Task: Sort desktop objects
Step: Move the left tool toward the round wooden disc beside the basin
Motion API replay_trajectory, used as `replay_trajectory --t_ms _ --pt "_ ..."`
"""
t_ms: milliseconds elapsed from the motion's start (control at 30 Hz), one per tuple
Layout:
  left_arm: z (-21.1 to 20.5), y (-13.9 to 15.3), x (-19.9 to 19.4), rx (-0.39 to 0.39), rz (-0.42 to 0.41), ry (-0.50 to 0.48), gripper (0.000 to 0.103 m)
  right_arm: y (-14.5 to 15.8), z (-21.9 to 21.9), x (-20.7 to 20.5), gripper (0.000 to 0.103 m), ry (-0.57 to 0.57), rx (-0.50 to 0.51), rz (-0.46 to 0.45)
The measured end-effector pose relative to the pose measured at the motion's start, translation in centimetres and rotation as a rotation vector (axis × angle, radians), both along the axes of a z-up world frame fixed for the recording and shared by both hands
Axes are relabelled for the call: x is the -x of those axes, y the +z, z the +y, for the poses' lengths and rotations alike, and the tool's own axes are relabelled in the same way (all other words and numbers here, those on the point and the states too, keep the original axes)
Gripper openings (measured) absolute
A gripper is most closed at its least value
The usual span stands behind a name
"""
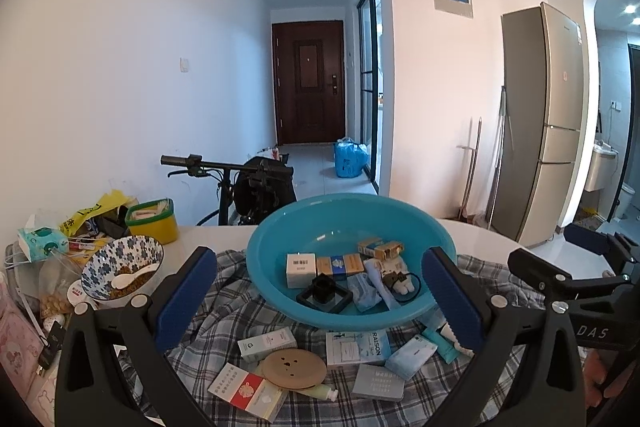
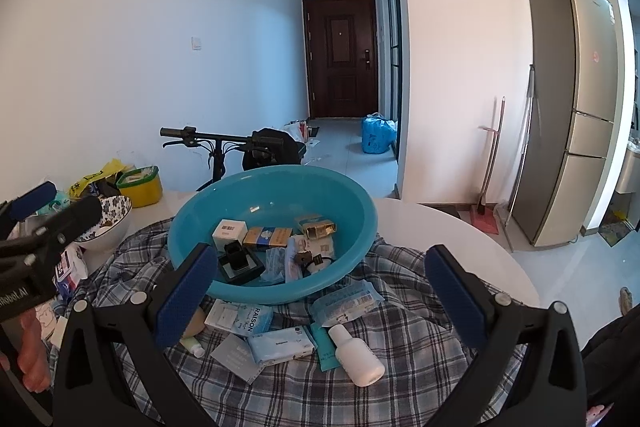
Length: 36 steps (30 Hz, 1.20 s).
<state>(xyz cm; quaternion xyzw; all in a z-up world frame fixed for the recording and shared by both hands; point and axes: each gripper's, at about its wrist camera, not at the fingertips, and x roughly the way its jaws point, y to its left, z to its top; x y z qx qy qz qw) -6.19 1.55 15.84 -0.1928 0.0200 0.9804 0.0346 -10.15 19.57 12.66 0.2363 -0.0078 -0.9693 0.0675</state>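
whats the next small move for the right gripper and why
Probably lower the right gripper, open and empty, onto the white bottle lying on the plaid cloth nearest it. The basin already holds several boxes, while the bottle is still outside it.

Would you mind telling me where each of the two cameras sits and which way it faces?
Left wrist: on the left gripper, facing forward over the teal basin toward the hallway door; its open blue-padded fingers frame the view, with the right gripper at the right edge.
Right wrist: on the right gripper, facing the same way; its open fingers show, plus the left gripper and a hand at left.
Shared: basin, plaid cloth, door, fridge.
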Motion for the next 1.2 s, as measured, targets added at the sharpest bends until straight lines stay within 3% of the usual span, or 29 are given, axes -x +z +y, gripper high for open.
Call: replay_trajectory --t_ms 767,1200 --pt "0.5 -4.9 2.3 0.020 -0.102 -0.014 0.103 -4.3 -0.1 1.8 0.103 0.006 -0.001 -0.089" --pt "1.6 -10.5 5.7 0.034 -0.258 -0.027 0.103 -7.5 0.6 3.3 0.103 -0.012 0.000 -0.164"
